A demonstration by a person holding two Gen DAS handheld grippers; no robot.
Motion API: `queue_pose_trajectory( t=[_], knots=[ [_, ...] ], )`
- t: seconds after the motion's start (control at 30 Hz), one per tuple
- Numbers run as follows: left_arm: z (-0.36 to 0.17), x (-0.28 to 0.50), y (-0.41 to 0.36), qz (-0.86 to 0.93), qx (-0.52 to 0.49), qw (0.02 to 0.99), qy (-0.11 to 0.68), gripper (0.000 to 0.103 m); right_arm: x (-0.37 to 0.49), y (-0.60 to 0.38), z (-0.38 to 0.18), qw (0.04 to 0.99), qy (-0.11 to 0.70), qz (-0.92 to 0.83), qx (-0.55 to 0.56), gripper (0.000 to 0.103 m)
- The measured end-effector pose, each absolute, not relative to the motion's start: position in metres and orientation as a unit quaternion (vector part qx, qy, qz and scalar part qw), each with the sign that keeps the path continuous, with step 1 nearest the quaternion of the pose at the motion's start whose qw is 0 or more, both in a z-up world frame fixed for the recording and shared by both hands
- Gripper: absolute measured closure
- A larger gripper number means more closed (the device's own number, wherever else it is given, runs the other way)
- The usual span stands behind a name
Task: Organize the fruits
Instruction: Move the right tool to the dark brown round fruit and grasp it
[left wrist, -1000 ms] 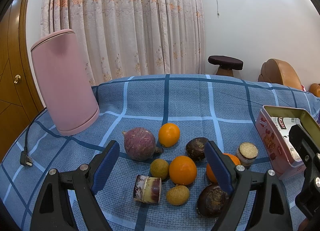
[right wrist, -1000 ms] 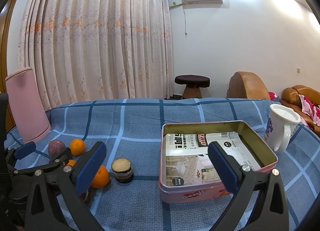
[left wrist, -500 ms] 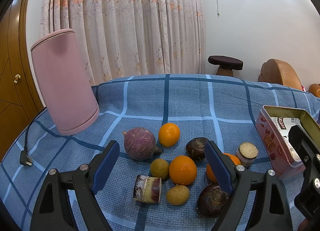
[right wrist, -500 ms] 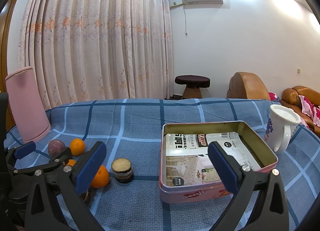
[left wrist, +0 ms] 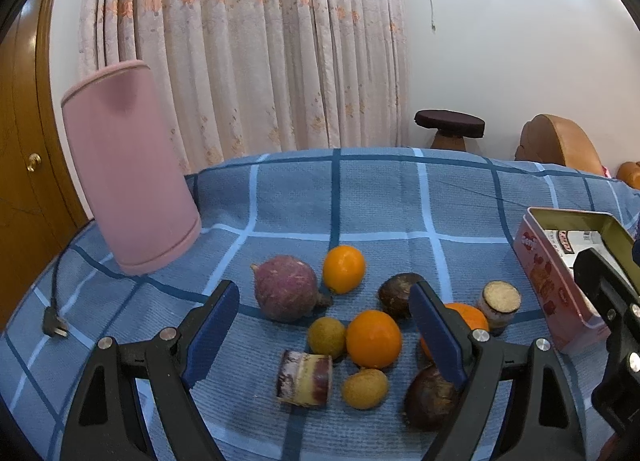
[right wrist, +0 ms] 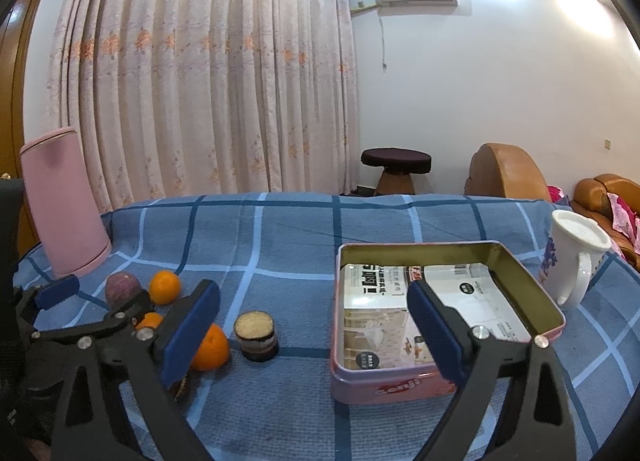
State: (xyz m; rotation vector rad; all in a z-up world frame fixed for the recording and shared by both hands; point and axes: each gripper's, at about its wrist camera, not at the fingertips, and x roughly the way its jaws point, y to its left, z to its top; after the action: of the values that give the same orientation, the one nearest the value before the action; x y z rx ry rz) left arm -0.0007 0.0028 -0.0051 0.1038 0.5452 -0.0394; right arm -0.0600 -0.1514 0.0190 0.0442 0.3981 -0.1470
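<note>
My left tool: my left gripper (left wrist: pixel 325 335) is wide open and holds nothing; it hangs just over the pile of fruit
My right tool: my right gripper (right wrist: pixel 314 335) is wide open too, with nothing in it; it hangs low in front of the tin (right wrist: pixel 448 383)
Where the fruit is: all of it lies on the blue cloth (left wrist: pixel 360 201), left of the tin; none is in the tin yet
The pile: a near orange (left wrist: pixel 373 339) sits in the middle; a far orange (left wrist: pixel 344 269) is behind it; a third orange (left wrist: pixel 470 319) is partly hidden by my left tool's right finger
Small ones: two little yellow fruits (left wrist: pixel 326 337) sit by the near orange; two dark round things (left wrist: pixel 396 295) and a purple root (left wrist: pixel 286 288) are there as well
Cut bits: one cane piece (left wrist: pixel 305 379) lies on its side; a second cut piece (left wrist: pixel 500 301) stands up near the tin
The tin: it is open; paper packs lie flat inside
Other stuff: a pink pot (left wrist: pixel 128 169) stands far left; a white mug (right wrist: pixel 572 261) stands right of the tin
Step I think I am on: picking the first fruit
How to do it well: I think I should go for the near orange, since it sits right between my left fingers; I should come straight down so I do not bump the yellow fruits that touch it; I should close softly, since round fruit can roll away
What changed: almost nothing; both tools stay open and in the same spot as before; no fruit has moved
</note>
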Motion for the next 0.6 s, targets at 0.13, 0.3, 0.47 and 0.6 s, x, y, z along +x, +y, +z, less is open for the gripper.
queue_pose_trajectory(
  t=[0.13, 0.3, 0.47, 0.6],
  knots=[
    [-0.002, -0.004, 0.008, -0.005, 0.060, 0.965, 0.257, 0.015, -0.059, -0.150, 0.018, 0.978, 0.199, -0.058, 0.016, 0.011],
    [0.000, -0.004, 0.026, 0.001, 0.050, 0.964, 0.260, 0.015, -0.056, -0.147, 0.013, 0.975, 0.223, -0.011, 0.018, 0.019],
    [0.003, -0.002, 0.040, 0.012, 0.029, 0.964, 0.263, 0.015, -0.057, -0.138, 0.009, 0.974, 0.228, 0.008, 0.005, 0.019],
    [0.002, -0.003, 0.041, 0.008, 0.029, 0.963, 0.267, 0.015, -0.059, -0.134, 0.007, 0.973, 0.232, 0.018, 0.002, 0.019]
  ],
)
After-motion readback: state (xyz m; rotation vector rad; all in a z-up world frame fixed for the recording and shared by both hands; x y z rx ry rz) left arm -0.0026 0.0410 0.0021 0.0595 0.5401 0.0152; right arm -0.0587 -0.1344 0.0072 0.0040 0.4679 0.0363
